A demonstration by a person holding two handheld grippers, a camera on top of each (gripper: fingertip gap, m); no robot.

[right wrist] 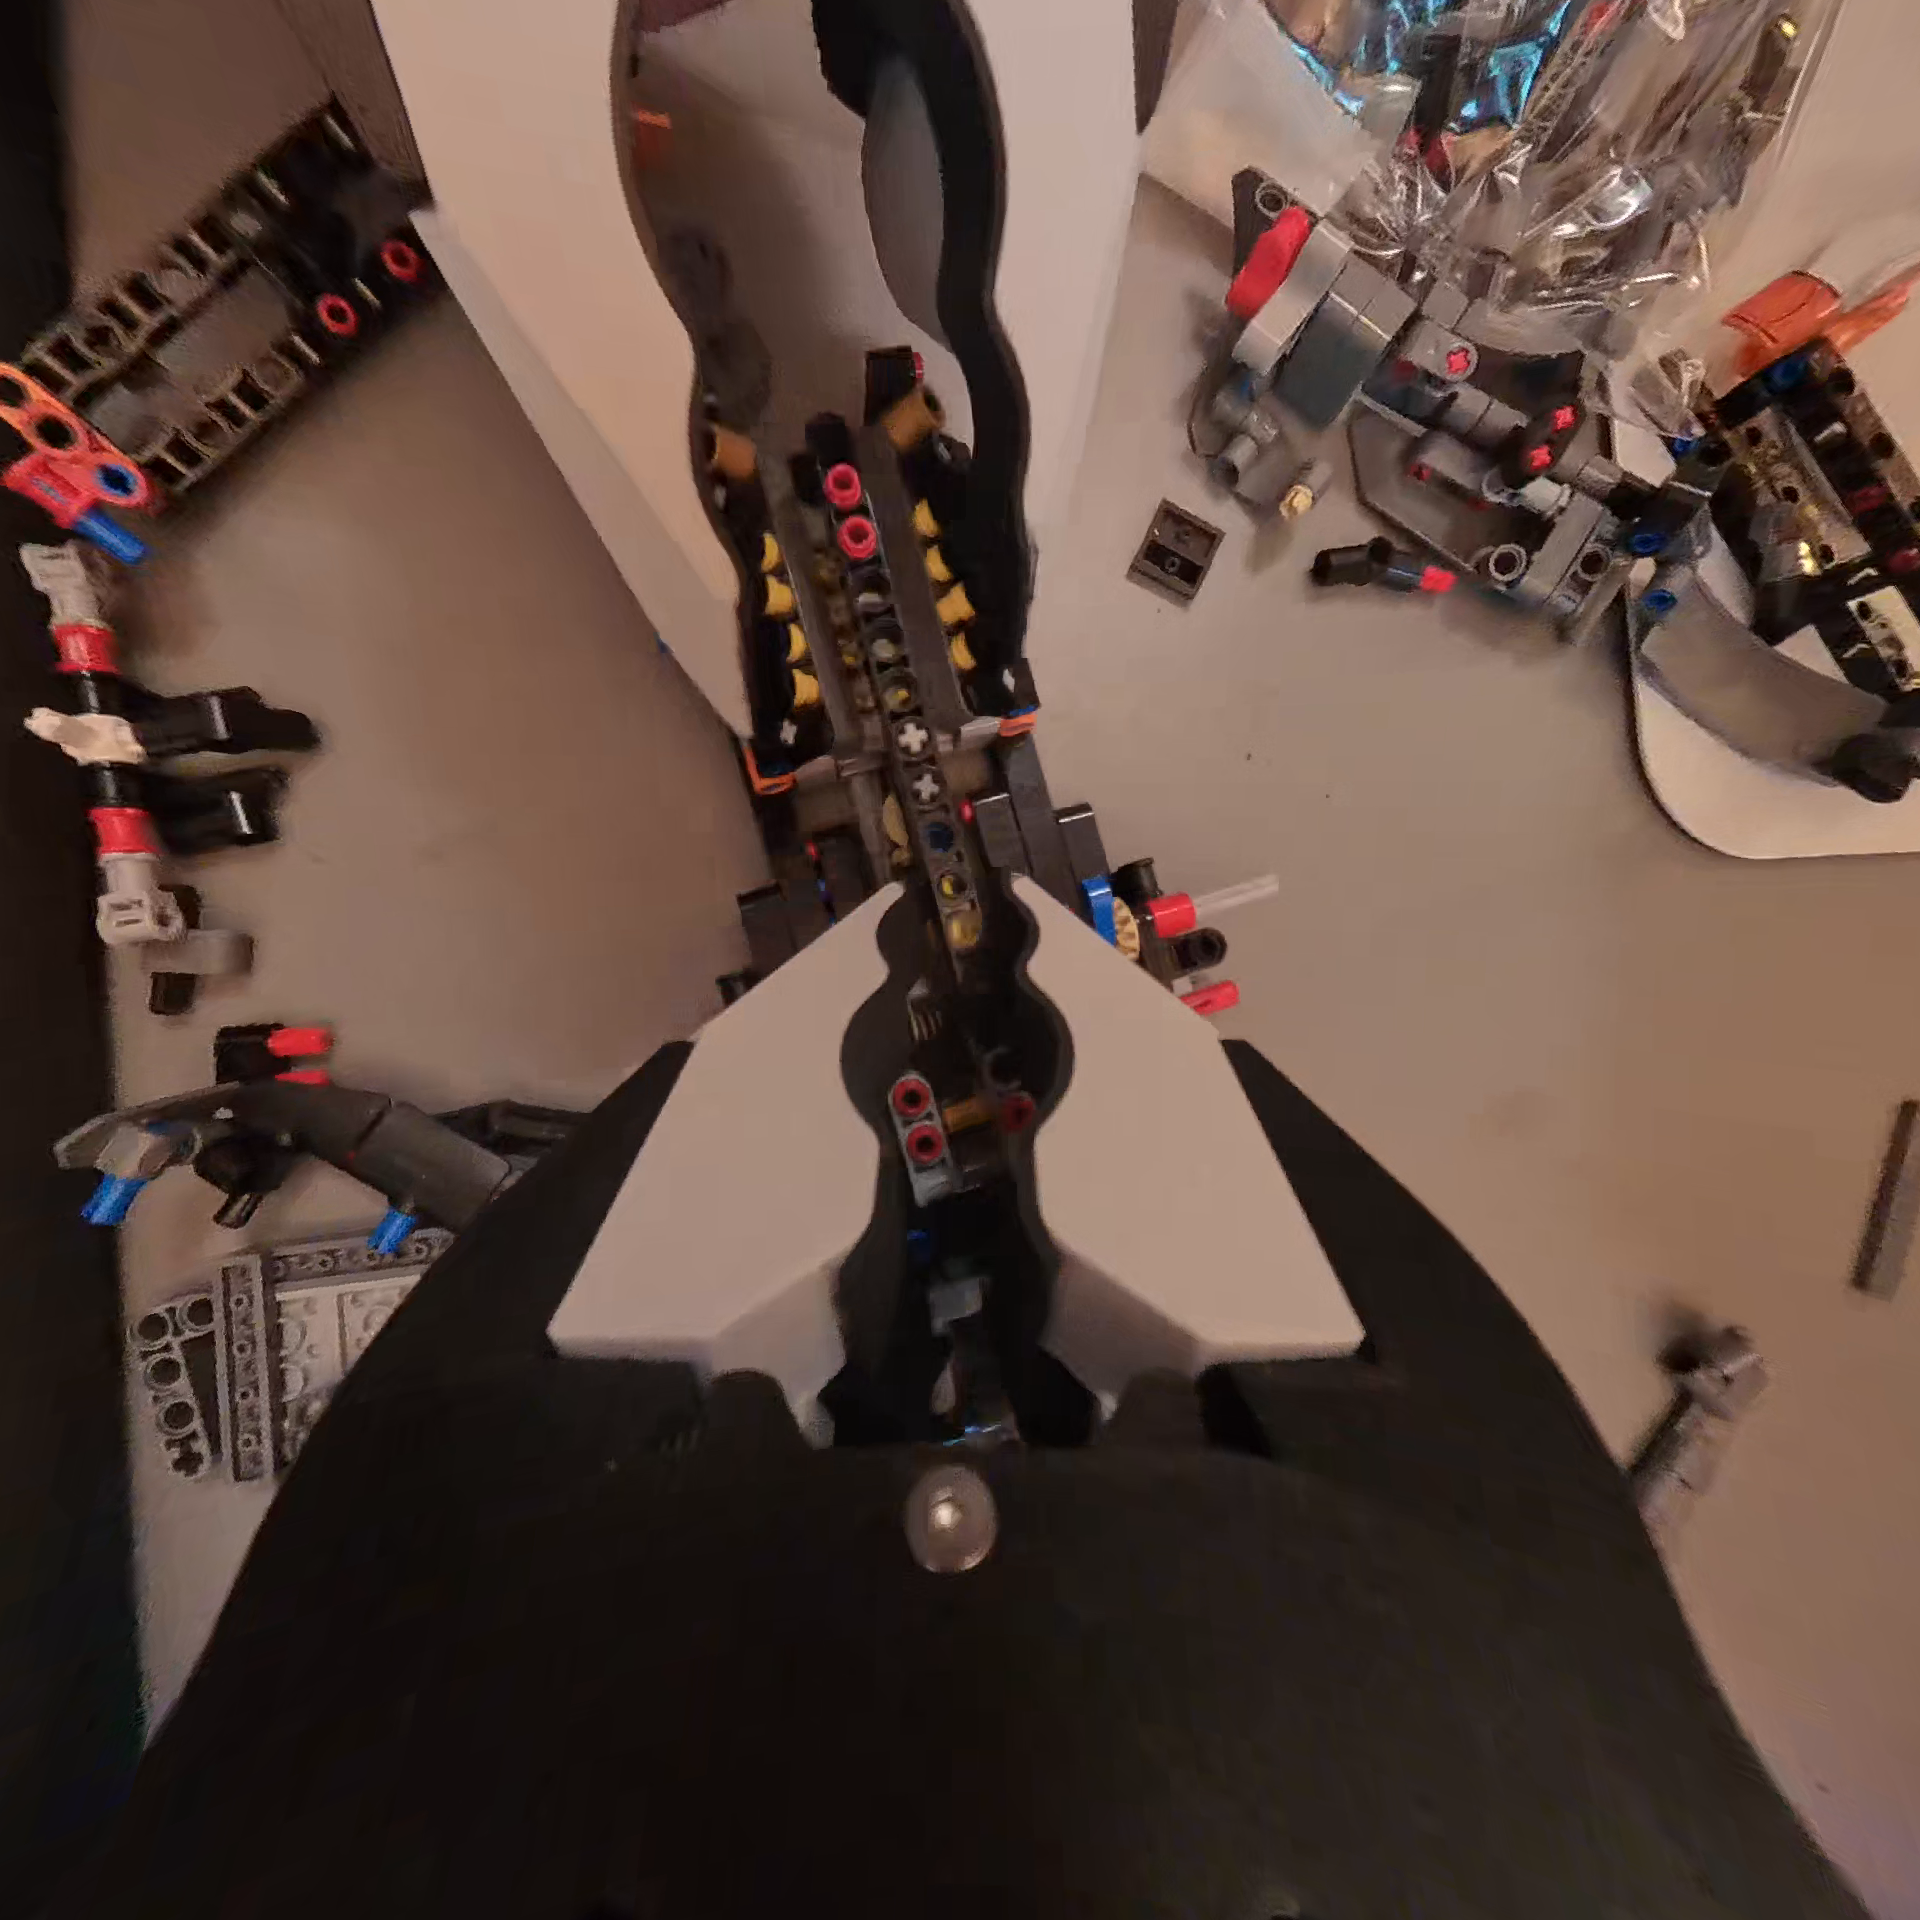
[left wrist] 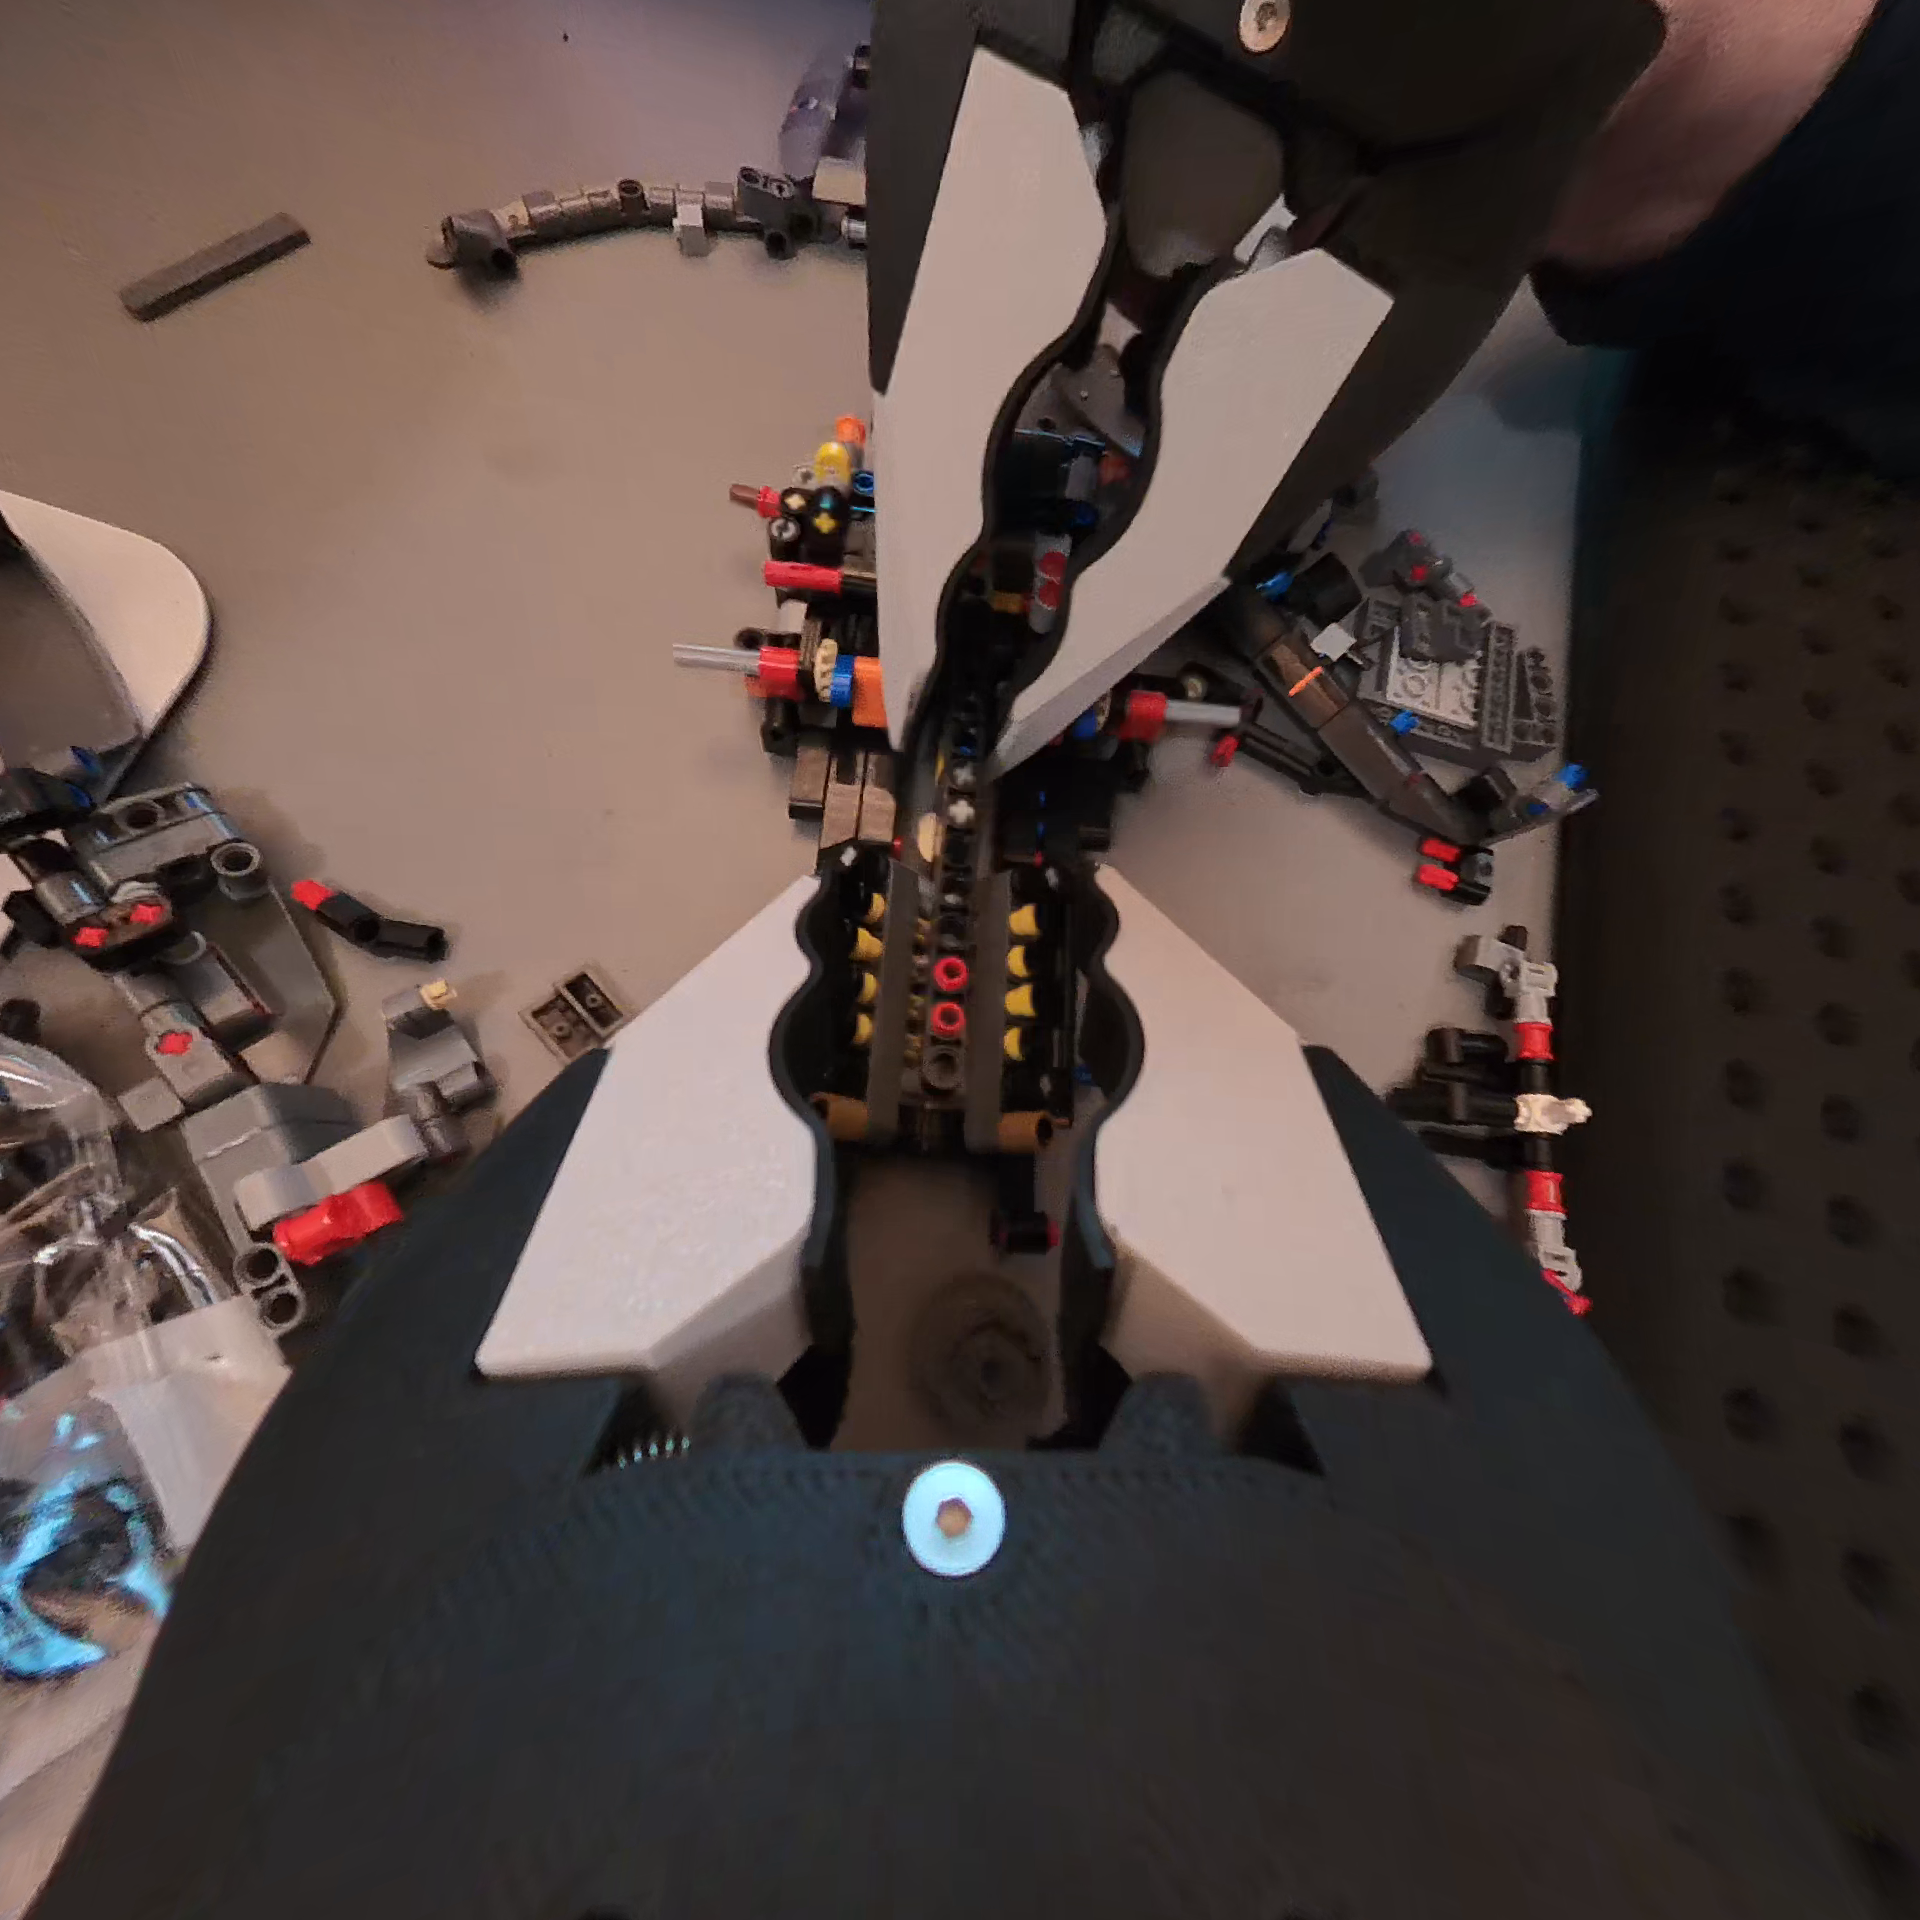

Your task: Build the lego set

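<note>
Grippers both clamped on one long black lego assembly (left wrist: 951,997), from opposite ends, above the grey table (left wrist: 468,540).

Left gripper (left wrist: 951,883): white fingers (left wrist: 675,1143) partly closed, the wavy inner pads pressing the sides of the assembly's near end. Tips stay apart; the build fills the gap. Right gripper (right wrist: 951,894): fingers (right wrist: 727,1174) closed further, narrow gap, pads gripping the other end of the same assembly (right wrist: 883,623). In the left wrist view the right gripper (left wrist: 951,748) comes in from the top, tips pointing down toward the left one; the two pairs of tips nearly meet over the build's middle.

Counts on the assembly, left wrist view: two red round pins side by side in the centre beam, four yellow connectors on each flank (eight total), two white cross holes further along. Two red-capped axles stick out left, one right.

Loose on table: one flat dark grey bar (left wrist: 213,265), one curved grey chain of links (left wrist: 644,213), one small dark 2x2 tile (left wrist: 569,1013), one grey plate sub-build (left wrist: 1455,675) at right, one grey-and-red sub-build (left wrist: 187,935) at left, clear plastic bags (right wrist: 1538,135) of parts.

A person's bare hand (left wrist: 1662,135) shows at top right, holding the right gripper's body, tilted steeply down.
</note>
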